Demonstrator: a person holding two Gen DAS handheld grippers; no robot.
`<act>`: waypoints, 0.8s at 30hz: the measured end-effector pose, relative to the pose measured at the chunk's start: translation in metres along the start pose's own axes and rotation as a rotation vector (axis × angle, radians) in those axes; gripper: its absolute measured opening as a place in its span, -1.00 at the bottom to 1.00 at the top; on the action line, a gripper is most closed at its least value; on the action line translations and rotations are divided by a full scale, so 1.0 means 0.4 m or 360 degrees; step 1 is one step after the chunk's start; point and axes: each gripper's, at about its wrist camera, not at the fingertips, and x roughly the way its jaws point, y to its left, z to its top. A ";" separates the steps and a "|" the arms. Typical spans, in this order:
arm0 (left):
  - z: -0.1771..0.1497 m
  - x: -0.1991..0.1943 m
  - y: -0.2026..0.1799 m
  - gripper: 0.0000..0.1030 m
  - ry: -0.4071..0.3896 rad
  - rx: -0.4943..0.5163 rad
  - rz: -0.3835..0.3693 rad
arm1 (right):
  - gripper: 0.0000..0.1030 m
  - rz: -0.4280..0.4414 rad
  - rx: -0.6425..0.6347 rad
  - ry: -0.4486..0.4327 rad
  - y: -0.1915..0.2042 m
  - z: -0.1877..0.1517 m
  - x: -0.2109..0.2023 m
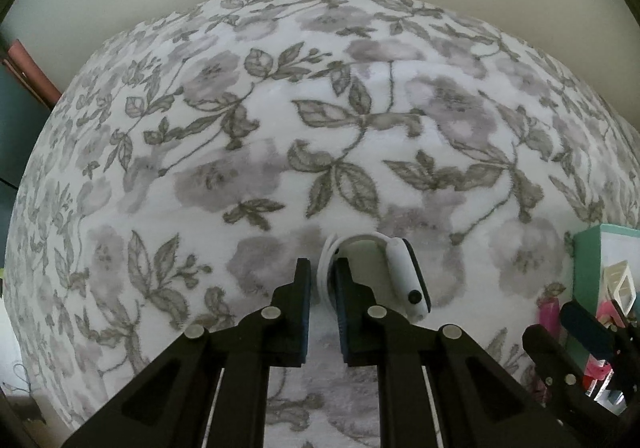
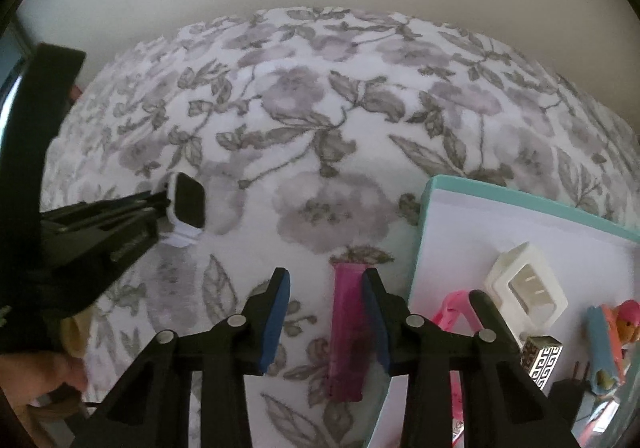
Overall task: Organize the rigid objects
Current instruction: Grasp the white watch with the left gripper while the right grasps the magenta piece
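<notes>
A white smartwatch [image 1: 408,276] with a black face lies on the floral blanket [image 1: 280,128]. My left gripper [image 1: 323,272] is shut on its white strap [image 1: 326,258]. The right wrist view shows that grip from the side, the left gripper [image 2: 160,204] holding the watch [image 2: 186,204] at the left. A translucent pink strap [image 2: 346,328] lies on the blanket between the fingers of my right gripper [image 2: 326,280]. The jaws stand open around it: the strap sits close to the right finger, with a wide gap to the left one.
A teal-rimmed tray [image 2: 430,200] lies right of the pink strap. It holds a white plug adapter [image 2: 524,288], a pink band [image 2: 452,312], a black-and-white patterned cube [image 2: 542,358] and blue and orange pieces [image 2: 600,348]. A person's hand [image 2: 40,372] shows at lower left.
</notes>
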 end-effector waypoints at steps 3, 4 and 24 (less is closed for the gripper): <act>0.003 0.004 0.003 -0.77 0.0001 0.0014 0.0011 | -0.23 -0.0037 -0.0031 0.0039 0.009 -0.002 0.017; 0.003 0.004 0.003 -0.77 0.0001 0.0016 0.0012 | -0.23 -0.0023 -0.0030 0.0063 0.010 -0.004 0.024; -0.031 -0.032 -0.036 -0.81 -0.0005 0.0014 0.0008 | -0.60 0.0020 -0.0103 0.0128 0.017 -0.066 0.005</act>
